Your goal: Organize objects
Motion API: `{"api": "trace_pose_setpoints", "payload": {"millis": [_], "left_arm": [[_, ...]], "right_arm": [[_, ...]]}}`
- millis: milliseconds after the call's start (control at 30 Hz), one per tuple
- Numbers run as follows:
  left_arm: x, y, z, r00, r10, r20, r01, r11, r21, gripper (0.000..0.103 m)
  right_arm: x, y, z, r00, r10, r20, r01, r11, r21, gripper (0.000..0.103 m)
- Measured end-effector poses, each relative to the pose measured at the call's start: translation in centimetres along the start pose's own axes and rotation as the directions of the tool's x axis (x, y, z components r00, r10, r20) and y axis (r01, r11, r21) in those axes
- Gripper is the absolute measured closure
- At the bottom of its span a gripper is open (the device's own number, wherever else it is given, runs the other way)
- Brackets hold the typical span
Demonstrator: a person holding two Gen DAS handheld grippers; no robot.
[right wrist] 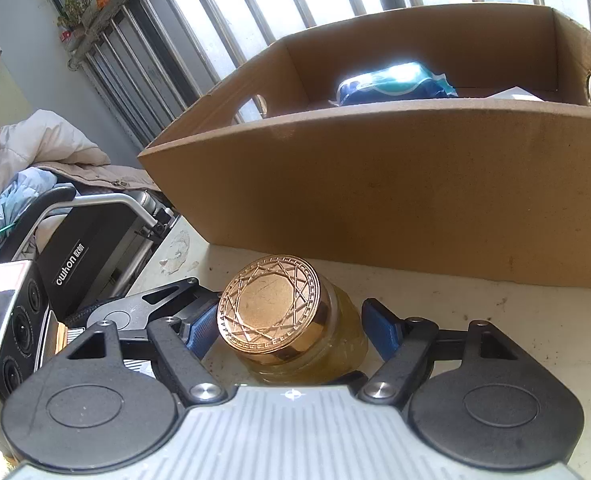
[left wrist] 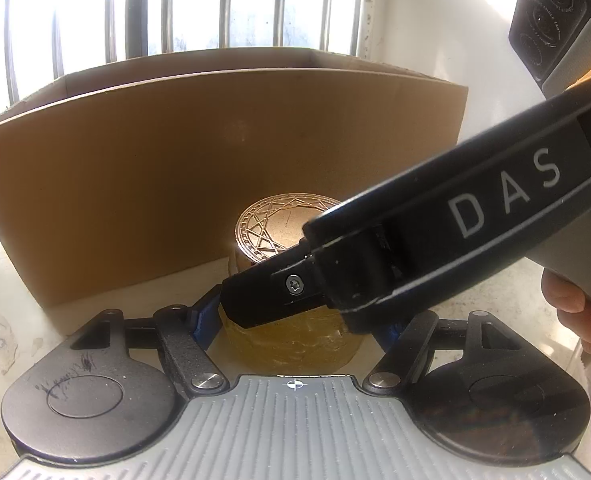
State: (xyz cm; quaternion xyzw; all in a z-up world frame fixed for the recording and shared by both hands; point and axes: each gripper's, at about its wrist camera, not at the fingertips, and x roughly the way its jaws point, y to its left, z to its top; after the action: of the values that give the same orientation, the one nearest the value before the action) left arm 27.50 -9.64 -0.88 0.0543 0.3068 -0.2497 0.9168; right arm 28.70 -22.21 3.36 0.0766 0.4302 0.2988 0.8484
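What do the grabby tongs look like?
Each of the tongs has a ribbed grey body, two round black discs, black link bars with silver bolts and blue finger pads. From the left camera, the right tongs show black fingers and white letters "DAS". A bare hand grips the grey handle.

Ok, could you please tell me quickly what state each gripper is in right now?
Left gripper: closed on the jar, as far as shows.
Right gripper: open, with the jar between its pads but not gripped.
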Motion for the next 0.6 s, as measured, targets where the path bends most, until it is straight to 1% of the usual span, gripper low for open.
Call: {"api": "trace_pose_setpoints", "payload": {"millis": [100, 133, 167, 367, 400, 433, 533, 600], "left_arm": [[0.3, 0.0, 0.3, 1.0, 0.004, -0.001, -0.004, 1.0, 0.005, 0.03], [-1.4, -1.2, -1.2, 1.0, 0.007, -0.002, -0.007, 1.0, 0.007, 0.03], [-2.0, -1.7, -1.8, 1.0, 0.009, -0.003, -0.009, 1.0, 0.009, 0.03], [-1.2, -1.2, -1.7, 1.0, 0.018, -0.016, -0.017, 0.999, 0.033, 0.03], [0.1, -0.2, -1.1, 1.0, 0.017, -0.019, -0.016, 0.999, 0.034, 0.029], [0.5, 0.1, -0.9, 1.0, 0.014, -0.021, -0.014, 0.999, 0.034, 0.029], [1.2, 0.3, -0.2, 1.0, 0.007, -0.029, -0.006, 0.999, 0.038, 0.024], [1.5, 0.2, 0.0, 0.999, 0.003, -0.036, -0.002, 0.999, 0.048, 0.018]], "right_arm": [[0.1, -0.1, -0.1, 1.0, 0.002, -0.009, -0.003, 1.0, -0.005, 0.022], [0.2, -0.1, 0.0, 1.0, 0.004, -0.013, -0.004, 1.0, -0.006, 0.022], [0.2, -0.1, -0.1, 1.0, 0.005, -0.013, -0.005, 1.0, -0.006, 0.022], [0.1, -0.3, -0.1, 1.0, 0.009, -0.009, -0.009, 1.0, -0.003, 0.022], [0.1, -0.4, -0.1, 1.0, 0.012, -0.009, -0.012, 1.0, -0.001, 0.022], [0.1, -0.6, -0.1, 1.0, 0.018, -0.009, -0.018, 1.0, 0.006, 0.022], [-0.1, -1.1, 0.0, 0.999, 0.037, -0.008, -0.037, 0.999, 0.03, 0.022], [-0.1, -1.4, 0.0, 0.999, 0.051, -0.006, -0.051, 0.998, 0.043, 0.022]]}}
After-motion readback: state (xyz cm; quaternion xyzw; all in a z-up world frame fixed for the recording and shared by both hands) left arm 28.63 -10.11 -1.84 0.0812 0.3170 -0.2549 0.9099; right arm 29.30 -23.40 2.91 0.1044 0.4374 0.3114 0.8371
